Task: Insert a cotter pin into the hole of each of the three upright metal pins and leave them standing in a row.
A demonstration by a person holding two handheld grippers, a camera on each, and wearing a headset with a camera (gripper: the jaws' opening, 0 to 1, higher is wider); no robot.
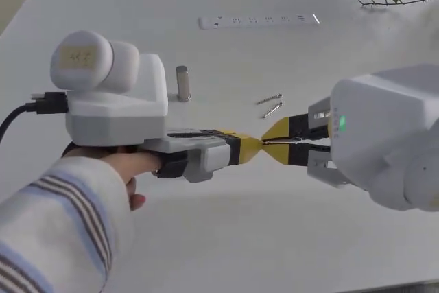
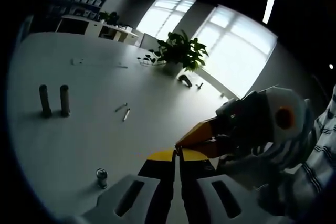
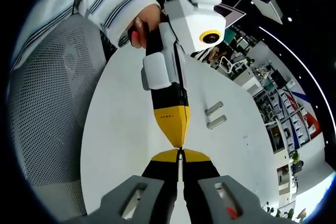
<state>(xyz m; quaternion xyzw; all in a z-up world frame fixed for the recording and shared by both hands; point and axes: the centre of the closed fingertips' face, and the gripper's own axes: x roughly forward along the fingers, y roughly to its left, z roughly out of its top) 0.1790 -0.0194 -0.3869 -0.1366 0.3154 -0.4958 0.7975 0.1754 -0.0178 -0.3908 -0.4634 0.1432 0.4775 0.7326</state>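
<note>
The left hand [image 1: 127, 166] holds the left tool [image 1: 258, 145] level above the counter [image 1: 206, 238], jaws together. The right tool [image 1: 267, 142] meets it tip to tip, jaws closed on a thin pale sliver too small to identify. Beyond the tips, two cotter pins [image 1: 269, 99] lie on open counter. A metal pin [image 1: 182, 84] stands upright to their left, and a power strip [image 1: 259, 20] lies toward the far edge.

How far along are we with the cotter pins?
Done: nothing visible. Two metal pins stand together, a third metal pin apart, none visibly pinned. In hand: left claw and right claw meet tip to tip, apparently on a thin cotter pin. Left: two loose cotter pins on the table, all three insertions, then the row.
</note>
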